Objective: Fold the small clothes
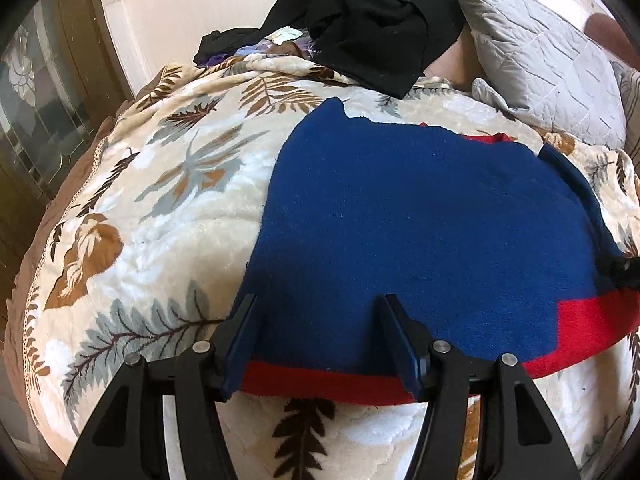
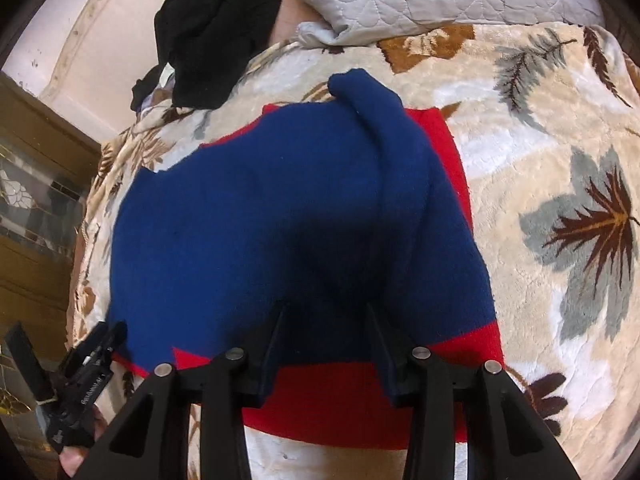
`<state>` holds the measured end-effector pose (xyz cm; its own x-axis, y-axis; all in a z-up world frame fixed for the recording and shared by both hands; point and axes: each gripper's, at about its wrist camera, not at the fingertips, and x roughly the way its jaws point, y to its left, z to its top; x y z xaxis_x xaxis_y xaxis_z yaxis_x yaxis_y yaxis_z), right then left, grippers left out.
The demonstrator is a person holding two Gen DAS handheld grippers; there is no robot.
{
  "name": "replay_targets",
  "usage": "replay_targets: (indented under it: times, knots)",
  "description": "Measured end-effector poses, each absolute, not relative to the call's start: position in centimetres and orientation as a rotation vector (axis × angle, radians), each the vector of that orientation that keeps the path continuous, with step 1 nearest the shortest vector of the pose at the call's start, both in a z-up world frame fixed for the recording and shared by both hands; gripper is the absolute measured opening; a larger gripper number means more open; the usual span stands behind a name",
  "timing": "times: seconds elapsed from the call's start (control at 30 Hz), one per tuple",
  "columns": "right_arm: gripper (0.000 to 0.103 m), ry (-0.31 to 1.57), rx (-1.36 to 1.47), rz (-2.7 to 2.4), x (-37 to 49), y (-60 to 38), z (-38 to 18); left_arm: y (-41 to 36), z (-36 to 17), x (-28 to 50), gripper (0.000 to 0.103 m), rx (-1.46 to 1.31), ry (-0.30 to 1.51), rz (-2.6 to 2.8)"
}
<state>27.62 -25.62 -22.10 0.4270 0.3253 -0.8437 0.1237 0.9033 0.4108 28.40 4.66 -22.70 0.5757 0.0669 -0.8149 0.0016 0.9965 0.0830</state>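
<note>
A blue knit garment with a red hem band (image 1: pixel 420 216) lies spread flat on the leaf-patterned blanket (image 1: pixel 160 200). It also shows in the right wrist view (image 2: pixel 280 208), with one blue sleeve folded across its right side. My left gripper (image 1: pixel 320 308) is open, its fingers straddling the near left hem just above the cloth. My right gripper (image 2: pixel 326 316) is open over the near right hem. The left gripper also shows at the lower left of the right wrist view (image 2: pixel 92 356).
A heap of black clothes (image 1: pixel 368 12) lies at the far edge of the bed, also in the right wrist view (image 2: pixel 216 28). A grey quilted pillow (image 1: pixel 540 56) sits at the far right. A wooden glass-panelled door (image 1: pixel 36 120) stands to the left.
</note>
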Motion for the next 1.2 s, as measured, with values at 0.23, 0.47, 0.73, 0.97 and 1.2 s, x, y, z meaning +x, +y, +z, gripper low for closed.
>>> replay_targets:
  times: [0.23, 0.47, 0.73, 0.97, 1.2]
  knots:
    - [0.046, 1.046, 0.409, 0.059, 28.3, -26.6, -20.7, 4.5, -23.1, 28.7, 0.062, 0.109, 0.951, 0.041]
    - [0.045, 1.105, 0.451, 0.028, 29.0, -27.9, -22.1, 4.3, -23.5, 28.8, 0.066, 0.130, 0.955, 0.053]
    - [0.045, 1.080, 0.470, 0.134, 27.0, -26.5, -20.6, 4.5, -22.8, 27.8, 0.068, 0.100, 0.942, 0.053]
    - [0.049, 1.164, 0.408, 0.196, 26.1, -23.4, -22.5, 3.2, -24.0, 26.9, 0.068, 0.153, 1.001, 0.008]
    - [0.051, 1.138, 0.468, 0.218, 23.9, -24.0, -22.2, 3.7, -23.8, 25.7, 0.068, 0.114, 1.006, 0.009]
